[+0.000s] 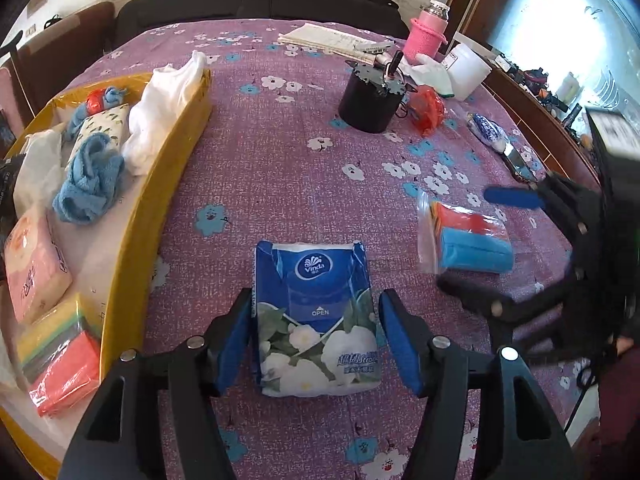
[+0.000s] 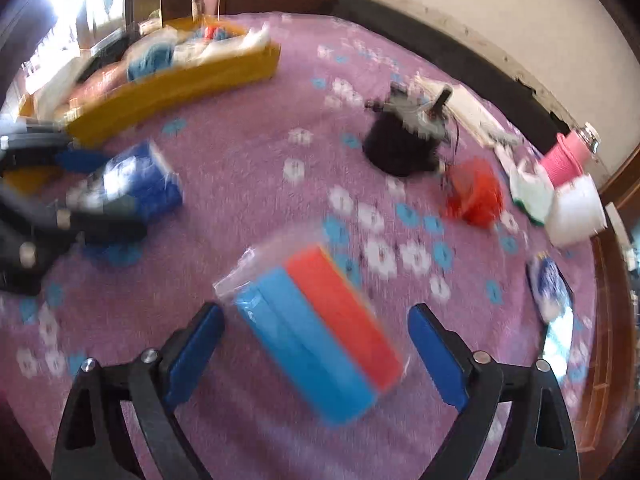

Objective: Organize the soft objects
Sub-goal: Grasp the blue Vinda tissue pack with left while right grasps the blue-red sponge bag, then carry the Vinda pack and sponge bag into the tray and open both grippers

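Observation:
A blue Vinda tissue pack [image 1: 316, 320] lies on the purple flowered cloth, between the blue pads of my left gripper [image 1: 316, 300]. The pads stand a little off its sides, so the gripper is open. To its right lies a clear bag of blue and orange sponges [image 1: 468, 240]. My right gripper [image 2: 316, 314] is open wide around this sponge bag [image 2: 320, 340], with gaps on both sides. A yellow box [image 1: 160, 200] at the left holds blue towels [image 1: 88, 184], a white cloth [image 1: 160, 116], tissue packs and sponges.
A black round container [image 1: 372, 100] stands mid-table beside an orange-red bag [image 1: 428, 108]. Behind them are a pink bottle [image 1: 426, 36], a white tub [image 1: 468, 68] and papers [image 1: 332, 40]. A phone [image 1: 520, 164] lies near the right edge.

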The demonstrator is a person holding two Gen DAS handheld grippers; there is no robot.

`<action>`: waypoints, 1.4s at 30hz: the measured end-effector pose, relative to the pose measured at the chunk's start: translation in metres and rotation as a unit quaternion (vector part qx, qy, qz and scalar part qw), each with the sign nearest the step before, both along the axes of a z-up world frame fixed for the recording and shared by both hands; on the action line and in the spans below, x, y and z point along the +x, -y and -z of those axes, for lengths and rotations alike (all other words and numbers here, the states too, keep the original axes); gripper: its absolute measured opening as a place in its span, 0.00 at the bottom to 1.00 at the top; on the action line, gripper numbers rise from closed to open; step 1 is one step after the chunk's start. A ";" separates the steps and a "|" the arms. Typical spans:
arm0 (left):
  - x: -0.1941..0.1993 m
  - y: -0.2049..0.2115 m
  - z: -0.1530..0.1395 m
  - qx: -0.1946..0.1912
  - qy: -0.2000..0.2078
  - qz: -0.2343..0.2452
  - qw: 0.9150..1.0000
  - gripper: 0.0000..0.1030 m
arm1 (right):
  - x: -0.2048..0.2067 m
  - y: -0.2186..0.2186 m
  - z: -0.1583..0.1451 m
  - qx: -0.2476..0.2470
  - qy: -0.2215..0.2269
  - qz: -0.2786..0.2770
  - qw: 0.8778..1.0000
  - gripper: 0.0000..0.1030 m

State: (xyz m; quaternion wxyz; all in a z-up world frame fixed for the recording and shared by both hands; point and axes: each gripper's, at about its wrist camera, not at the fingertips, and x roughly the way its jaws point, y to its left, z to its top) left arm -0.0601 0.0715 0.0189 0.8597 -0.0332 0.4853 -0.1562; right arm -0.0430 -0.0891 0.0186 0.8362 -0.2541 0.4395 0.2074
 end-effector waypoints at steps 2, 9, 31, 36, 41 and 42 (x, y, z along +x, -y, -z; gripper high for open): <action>-0.001 0.002 0.000 0.009 0.005 0.004 1.000 0.60 | 0.013 0.007 0.003 0.025 -0.030 0.015 0.999 0.91; -0.008 -0.005 -0.005 -0.024 0.017 0.001 1.000 0.50 | 0.009 0.038 -0.005 0.120 -0.086 0.077 0.986 0.49; -0.051 -0.171 -0.049 -0.063 0.056 -0.167 0.982 0.50 | -0.024 -0.051 -0.075 0.241 -0.050 0.063 0.967 0.49; -0.032 -0.198 -0.038 -0.051 0.041 -0.196 0.978 0.51 | -0.027 -0.089 -0.080 0.241 -0.053 0.035 0.968 0.49; -0.014 -0.196 -0.036 -0.014 0.044 -0.186 0.981 0.72 | -0.023 -0.124 -0.077 0.235 -0.063 0.017 0.970 0.49; -0.013 -0.193 -0.035 -0.006 0.043 -0.183 0.982 0.75 | -0.021 -0.131 -0.075 0.235 -0.067 0.015 0.970 0.49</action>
